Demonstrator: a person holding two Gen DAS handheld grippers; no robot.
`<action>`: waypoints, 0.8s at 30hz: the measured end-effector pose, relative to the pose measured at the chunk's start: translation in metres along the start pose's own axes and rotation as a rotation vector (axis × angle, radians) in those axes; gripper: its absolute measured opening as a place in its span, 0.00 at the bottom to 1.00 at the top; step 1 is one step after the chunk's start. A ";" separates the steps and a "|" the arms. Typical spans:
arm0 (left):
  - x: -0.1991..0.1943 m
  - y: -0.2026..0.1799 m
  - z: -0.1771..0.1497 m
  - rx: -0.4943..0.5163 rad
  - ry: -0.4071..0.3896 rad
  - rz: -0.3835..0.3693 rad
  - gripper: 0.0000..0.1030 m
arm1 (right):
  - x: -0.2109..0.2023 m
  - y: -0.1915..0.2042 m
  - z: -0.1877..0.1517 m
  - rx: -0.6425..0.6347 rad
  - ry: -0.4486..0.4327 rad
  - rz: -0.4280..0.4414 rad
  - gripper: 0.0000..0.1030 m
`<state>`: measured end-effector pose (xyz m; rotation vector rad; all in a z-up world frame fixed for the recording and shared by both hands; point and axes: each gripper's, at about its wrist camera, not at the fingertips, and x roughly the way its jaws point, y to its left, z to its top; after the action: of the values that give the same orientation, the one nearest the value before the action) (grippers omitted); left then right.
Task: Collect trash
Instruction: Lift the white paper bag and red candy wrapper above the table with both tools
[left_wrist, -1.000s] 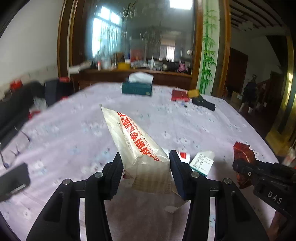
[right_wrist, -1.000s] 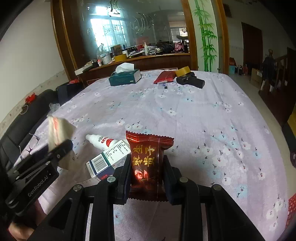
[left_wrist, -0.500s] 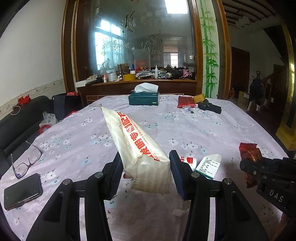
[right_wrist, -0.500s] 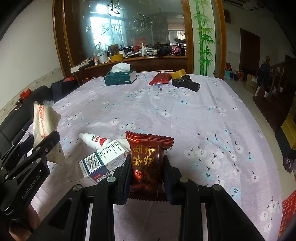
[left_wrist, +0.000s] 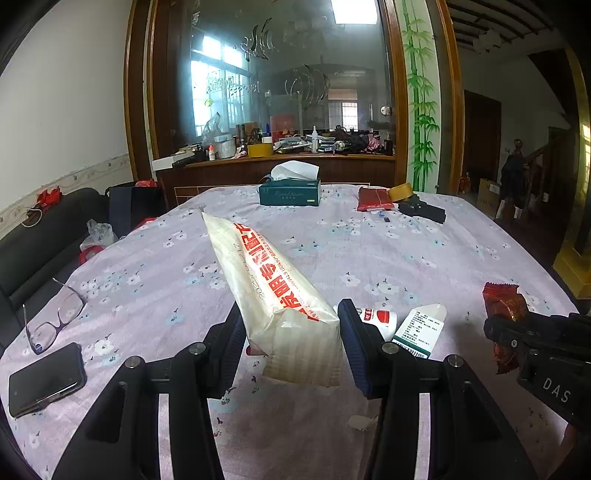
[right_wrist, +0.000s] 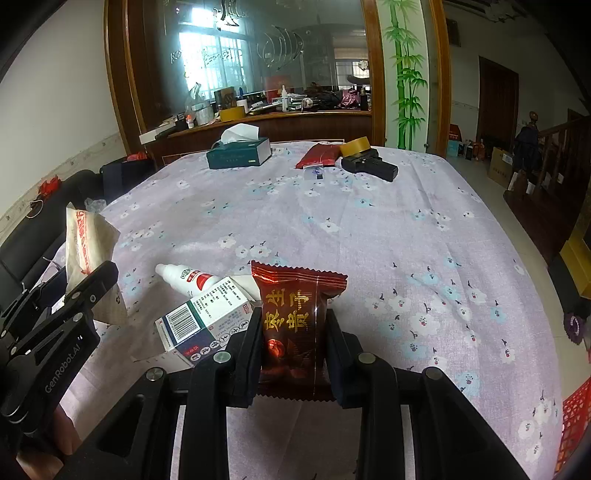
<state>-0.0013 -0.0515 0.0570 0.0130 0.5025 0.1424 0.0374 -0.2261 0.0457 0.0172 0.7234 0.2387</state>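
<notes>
Both wrist views low over near desk (left_wrist: 369, 258) edge, facing glass partition (left_wrist: 288, 74). Left view sits left of right. Shared: tissue box (left_wrist: 289, 192) (right_wrist: 238, 154), each other's claw.

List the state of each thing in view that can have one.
Left tongs: shut on the white wrapper, held off the table.
Right tongs: shut on the red packet.
Medicine box: lying flat, end flap open.
White bottle: lying on its side.
Tissue box: tissue sticking out.
Glasses: unfolded.
</notes>
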 end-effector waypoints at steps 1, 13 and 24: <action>0.000 0.000 0.000 0.000 0.000 -0.001 0.46 | 0.000 0.000 0.000 0.000 0.000 0.000 0.31; 0.002 0.001 -0.001 -0.001 0.009 -0.002 0.46 | 0.001 -0.002 -0.002 -0.004 0.003 -0.016 0.31; 0.002 0.001 -0.001 -0.001 0.009 -0.002 0.46 | 0.001 -0.003 -0.001 -0.019 0.004 -0.048 0.31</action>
<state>0.0000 -0.0506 0.0548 0.0110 0.5114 0.1405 0.0385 -0.2286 0.0438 -0.0183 0.7243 0.1996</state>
